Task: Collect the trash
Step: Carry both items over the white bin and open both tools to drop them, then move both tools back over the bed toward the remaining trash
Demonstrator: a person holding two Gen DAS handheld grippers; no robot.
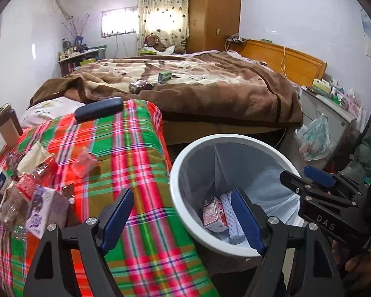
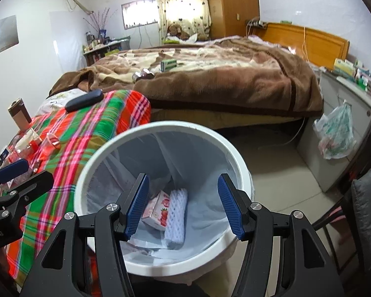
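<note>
White plastic forms the rim of the waste bin (image 2: 237,159), which fills the lower centre of the right wrist view and is lined with a pale translucent bag. The bin appears to be placed just beside the plaid-covered surface (image 1: 136,153) so that litter can be carried across in one short reach. At its bottom a pink strawberry milk carton (image 2: 158,210) is seen lying tilted, touching a white foam fruit net (image 2: 176,219).

The right gripper (image 2: 183,205) is held above the bin mouth with its blue pads spread wide and nothing between them, a pose that suggests a drop just made. The left gripper (image 1: 183,220) is likewise wide open and empty, straddling the edge between cloth and bin.

More trash is left at the left edge of the left wrist view: a purple-printed packet (image 1: 40,212), clear crumpled wrappers (image 1: 12,205) and a small plastic cup (image 1: 84,162), heaped loosely on the cloth. A dark spectacle case (image 1: 99,109) and a brown flask (image 1: 6,123) beyond them are probably not litter.
</note>
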